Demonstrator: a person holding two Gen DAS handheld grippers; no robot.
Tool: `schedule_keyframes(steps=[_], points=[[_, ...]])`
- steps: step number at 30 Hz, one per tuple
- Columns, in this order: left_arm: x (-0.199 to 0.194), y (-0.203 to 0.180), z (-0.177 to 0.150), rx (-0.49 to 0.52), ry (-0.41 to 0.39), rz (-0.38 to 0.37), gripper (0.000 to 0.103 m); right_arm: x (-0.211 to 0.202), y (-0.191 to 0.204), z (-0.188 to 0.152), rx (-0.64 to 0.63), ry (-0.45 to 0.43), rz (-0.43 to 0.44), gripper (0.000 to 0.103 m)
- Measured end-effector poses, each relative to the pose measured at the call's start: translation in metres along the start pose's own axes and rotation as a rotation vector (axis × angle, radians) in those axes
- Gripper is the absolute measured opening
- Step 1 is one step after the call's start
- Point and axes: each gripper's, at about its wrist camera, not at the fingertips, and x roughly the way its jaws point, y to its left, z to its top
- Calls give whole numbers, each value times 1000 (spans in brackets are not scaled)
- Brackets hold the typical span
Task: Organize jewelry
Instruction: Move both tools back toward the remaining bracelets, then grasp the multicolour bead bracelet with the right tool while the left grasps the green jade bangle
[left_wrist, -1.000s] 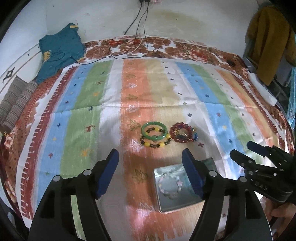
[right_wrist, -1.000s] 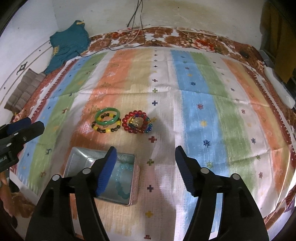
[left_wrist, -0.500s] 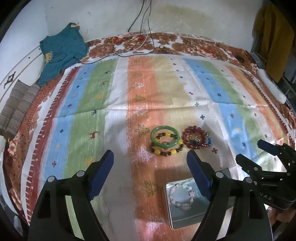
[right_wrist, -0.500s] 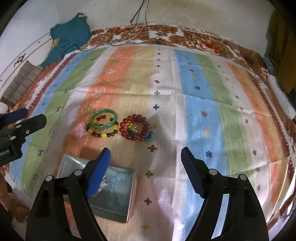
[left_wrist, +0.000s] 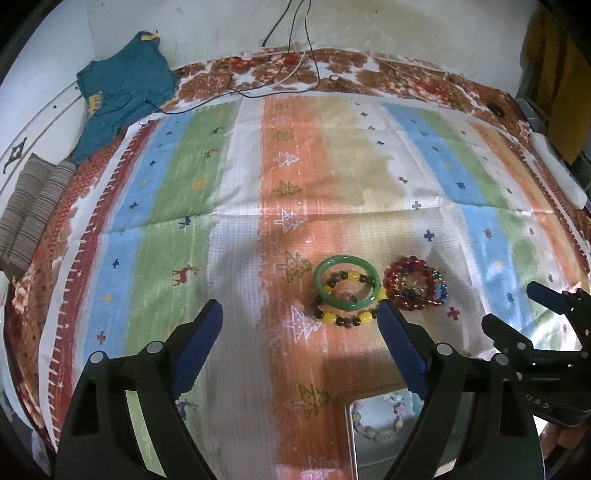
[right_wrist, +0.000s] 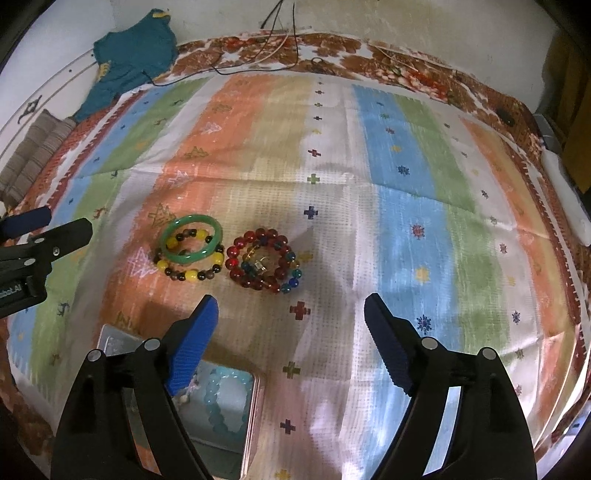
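A green bangle (left_wrist: 347, 258) lies partly over a yellow-and-brown bead bracelet (left_wrist: 334, 318) on the striped cloth. A red bead bracelet (left_wrist: 413, 263) with a few blue beads lies just to their right. My left gripper (left_wrist: 299, 310) hovers just short of them and to their left; its jaws are opening with nothing between them. Its right fingertip sits at the bead bracelet's edge. My right gripper (right_wrist: 290, 302) is open and empty, just short of the red bracelet (right_wrist: 236, 251) and green bangle (right_wrist: 192, 219). A metal tin (right_wrist: 255, 406) below holds a pale blue bracelet (right_wrist: 218, 402).
The striped cloth (left_wrist: 236, 206) covers a bed against a wall. A teal garment (left_wrist: 122, 96) and a folded striped cloth (left_wrist: 33, 206) lie at far left. Cables (left_wrist: 288, 74) trail over the far edge. A white bar (left_wrist: 557, 170) lies at the right edge.
Both grippers have moved forward and down toward the bracelets, and their jaws have spread wider. The tin has slid to the bottom of both views.
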Motion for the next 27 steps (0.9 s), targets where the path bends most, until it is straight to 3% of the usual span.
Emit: schedule_keyframes(steps=[27], points=[[79, 2, 18, 27, 118, 9, 83, 49, -5, 17, -10, 91, 7, 82]])
